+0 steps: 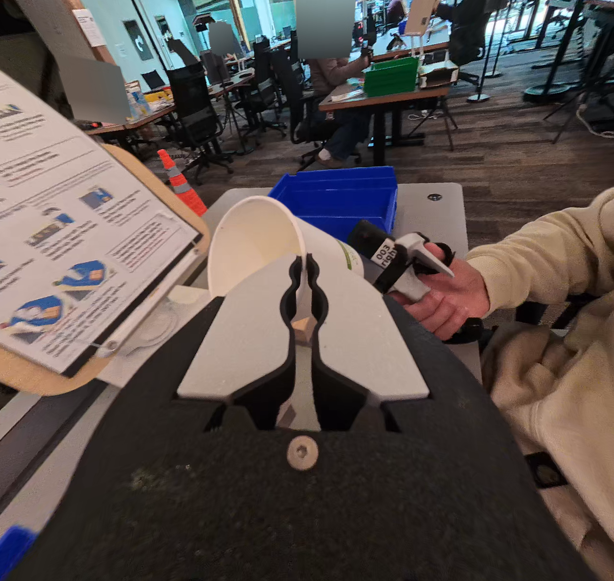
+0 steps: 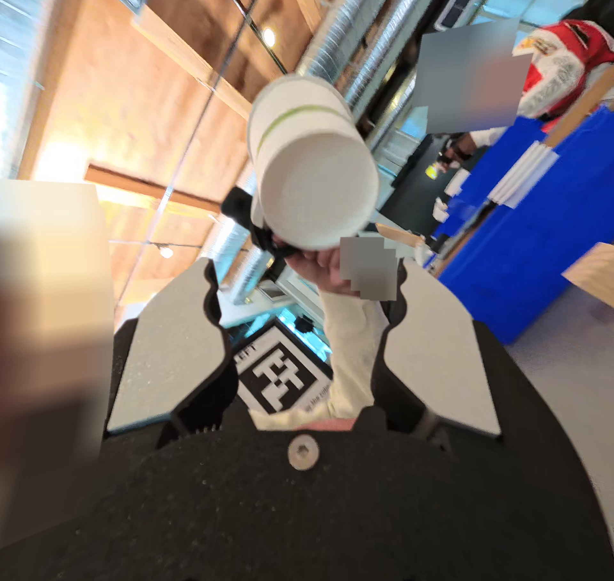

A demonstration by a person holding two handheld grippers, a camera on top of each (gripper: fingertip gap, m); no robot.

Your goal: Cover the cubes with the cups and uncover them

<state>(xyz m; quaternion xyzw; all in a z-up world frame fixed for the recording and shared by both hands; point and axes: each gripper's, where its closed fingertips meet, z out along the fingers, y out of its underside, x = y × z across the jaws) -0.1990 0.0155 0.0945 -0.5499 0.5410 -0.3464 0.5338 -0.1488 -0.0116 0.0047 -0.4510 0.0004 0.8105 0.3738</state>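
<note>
My left gripper (image 1: 304, 259) is shut on the rim of a white paper cup (image 1: 252, 242) with a green stripe. The cup is lifted and tipped on its side, its mouth facing left. A small wooden cube (image 1: 301, 331) lies on the grey table (image 1: 428, 219) below, seen through the gap between the fingers. My right gripper (image 2: 307, 267) is open and empty and points upward. In the right wrist view the cup (image 2: 315, 179) shows bottom-first, above the open fingers. A hand holds the right gripper (image 1: 392, 256) just right of the cup.
A blue bin (image 1: 335, 199) stands at the table's far edge behind the cup. A clipboard with a printed sheet (image 1: 76, 233) leans in at the left. An orange cone (image 1: 181, 183) stands on the floor beyond. A cream sleeve (image 1: 531, 259) reaches in from the right.
</note>
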